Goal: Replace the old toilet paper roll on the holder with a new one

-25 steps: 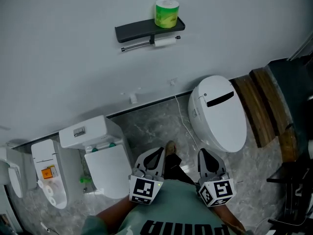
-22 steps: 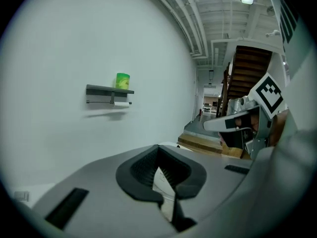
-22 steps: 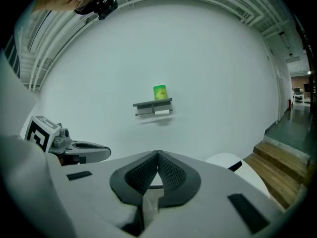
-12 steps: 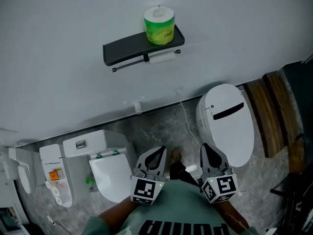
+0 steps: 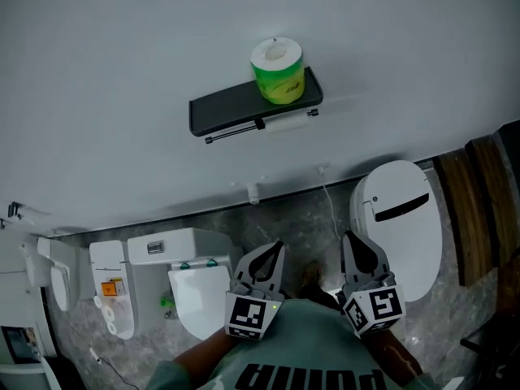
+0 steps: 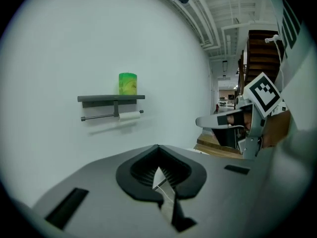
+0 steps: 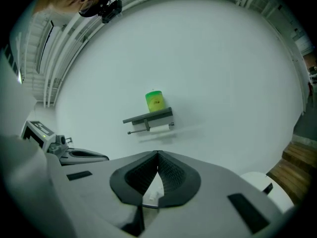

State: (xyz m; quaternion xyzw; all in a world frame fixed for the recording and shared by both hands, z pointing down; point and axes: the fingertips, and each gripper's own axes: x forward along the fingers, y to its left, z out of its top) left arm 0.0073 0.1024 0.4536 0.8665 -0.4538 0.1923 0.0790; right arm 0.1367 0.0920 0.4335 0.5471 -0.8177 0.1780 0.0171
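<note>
Both claws are carried nearer the wall [image 5: 122, 39] than a second ago, left gripper [image 5: 275, 250] and right gripper [image 5: 352, 239] clenched, nothing held. The new roll [image 5: 279, 70] is stood on the shelf [image 5: 227, 109], the old roll [image 5: 286, 124] hung beneath. The new roll could be toppled if the shelf is bumped.

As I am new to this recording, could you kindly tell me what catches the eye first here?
The green-wrapped toilet paper roll standing on the dark shelf on the wall stands out first. Just beneath it hangs a thin white roll on the holder bar, and a white toilet sits at lower right.
</note>
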